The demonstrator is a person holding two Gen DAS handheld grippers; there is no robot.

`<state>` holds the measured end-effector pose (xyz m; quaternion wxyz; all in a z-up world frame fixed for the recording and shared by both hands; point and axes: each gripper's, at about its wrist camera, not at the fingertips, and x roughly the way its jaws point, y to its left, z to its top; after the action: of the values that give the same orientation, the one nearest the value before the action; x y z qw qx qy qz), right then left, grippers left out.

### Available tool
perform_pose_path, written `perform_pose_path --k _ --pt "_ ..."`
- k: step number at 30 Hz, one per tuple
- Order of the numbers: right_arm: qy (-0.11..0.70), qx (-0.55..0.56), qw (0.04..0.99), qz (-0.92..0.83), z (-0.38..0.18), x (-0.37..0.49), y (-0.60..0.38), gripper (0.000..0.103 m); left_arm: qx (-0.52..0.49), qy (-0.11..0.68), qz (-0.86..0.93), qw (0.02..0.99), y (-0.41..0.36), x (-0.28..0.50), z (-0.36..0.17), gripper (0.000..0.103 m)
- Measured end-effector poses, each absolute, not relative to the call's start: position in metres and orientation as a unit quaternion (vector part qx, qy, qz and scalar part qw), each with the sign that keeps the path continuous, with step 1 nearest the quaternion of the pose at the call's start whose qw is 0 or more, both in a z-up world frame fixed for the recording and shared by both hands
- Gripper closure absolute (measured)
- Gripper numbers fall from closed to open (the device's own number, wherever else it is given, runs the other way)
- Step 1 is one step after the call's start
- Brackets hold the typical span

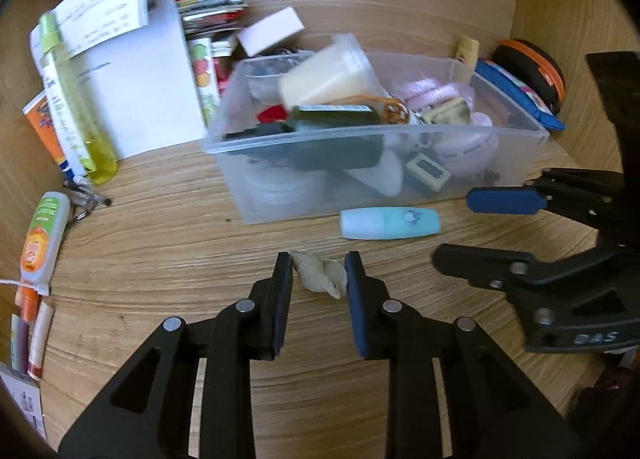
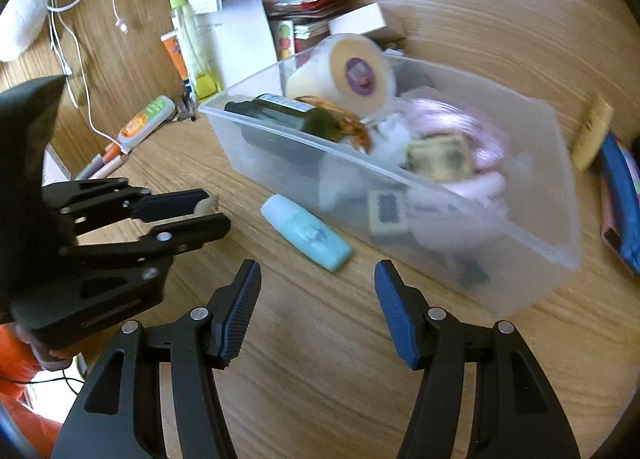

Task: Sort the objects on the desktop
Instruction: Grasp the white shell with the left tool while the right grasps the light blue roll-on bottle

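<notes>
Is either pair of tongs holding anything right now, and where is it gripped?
The left tongs pinch a seashell across its sides. The right tongs hold nothing.

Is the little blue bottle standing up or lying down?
Lying down. The little blue bottle rests on its side on the wooden desk, just outside the clear bin, apart from both grippers.

1. Pale beige, ridged: shell, in front of the clear plastic bin.
2. Mint green with a pale blue cap: small bottle, just before the bin.
3. Dark green: bottle inside the bin.
4. Pink: cord inside the bin.
5. Yellow-green: spray bottle, left of the bin.
6. Blue: pouch, right of the bin.
7. Light wood grain: desk under the bin.
</notes>
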<state>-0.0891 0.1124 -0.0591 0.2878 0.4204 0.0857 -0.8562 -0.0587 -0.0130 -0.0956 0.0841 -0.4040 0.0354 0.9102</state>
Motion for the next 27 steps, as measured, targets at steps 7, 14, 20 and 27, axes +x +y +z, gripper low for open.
perform_pose_path --k 7,14,20,27 --pt "0.110 0.414 0.289 -0.856 -0.058 -0.098 0.084 0.048 -0.394 0.029 0.915 0.085 -0.027 -0.056 -0.095 0.077" --pt "0.133 0.433 0.289 -0.843 -0.067 -0.112 0.066 0.051 -0.388 0.016 0.918 0.083 -0.041 -0.054 -0.095 0.077" --pt "0.155 0.447 0.288 -0.832 -0.076 -0.117 0.059 0.059 -0.383 0.010 0.920 0.084 -0.044 -0.054 -0.093 0.077" --pt "0.145 0.448 0.301 -0.829 -0.074 -0.117 0.060 0.080 -0.380 0.010 0.922 0.081 -0.043 -0.054 -0.093 0.077"
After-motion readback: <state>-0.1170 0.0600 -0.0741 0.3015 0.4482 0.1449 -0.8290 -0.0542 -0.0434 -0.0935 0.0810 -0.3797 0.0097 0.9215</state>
